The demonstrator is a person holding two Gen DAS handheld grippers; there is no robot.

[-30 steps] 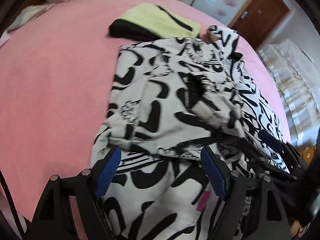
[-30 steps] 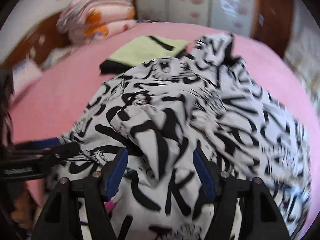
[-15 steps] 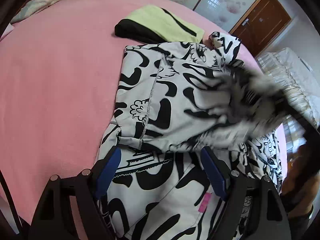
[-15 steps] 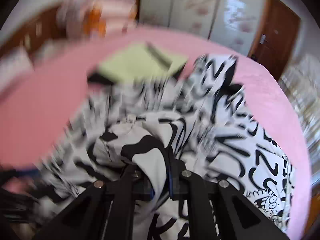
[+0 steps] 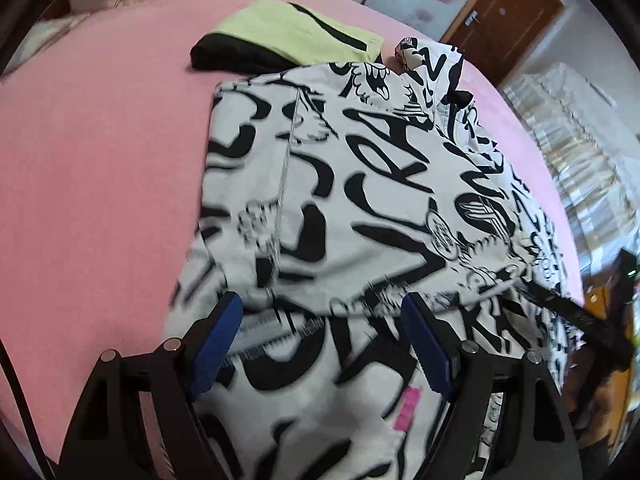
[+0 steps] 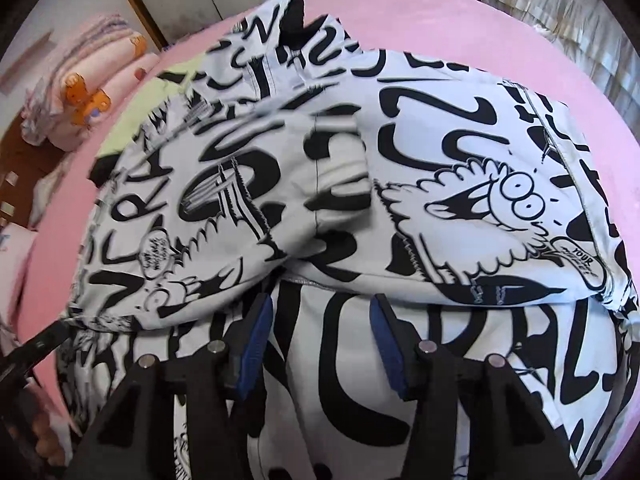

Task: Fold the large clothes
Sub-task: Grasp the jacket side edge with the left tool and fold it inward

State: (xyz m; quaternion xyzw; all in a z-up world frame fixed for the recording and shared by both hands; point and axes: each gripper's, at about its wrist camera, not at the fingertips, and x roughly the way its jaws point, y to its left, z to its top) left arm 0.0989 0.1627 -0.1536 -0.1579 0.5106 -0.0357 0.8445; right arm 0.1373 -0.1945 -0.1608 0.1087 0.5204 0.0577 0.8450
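Black-and-white printed garment (image 5: 360, 200) lies spread on the pink bed (image 5: 100, 160), upper layer folded toward the near edge. Left gripper (image 5: 322, 344) and right gripper (image 6: 320, 340) both released, hovering at that fold edge, probably to regrasp. Folded green-and-black garment (image 5: 296, 36) sits at the far side, just touching.

The left gripper (image 5: 322, 336) hovers with its blue-padded fingers (image 5: 216, 338) spread wide, gripping nothing. The right gripper (image 6: 320, 330) is likewise parted, its fingers (image 6: 386, 344) pointing forward, nothing between them.
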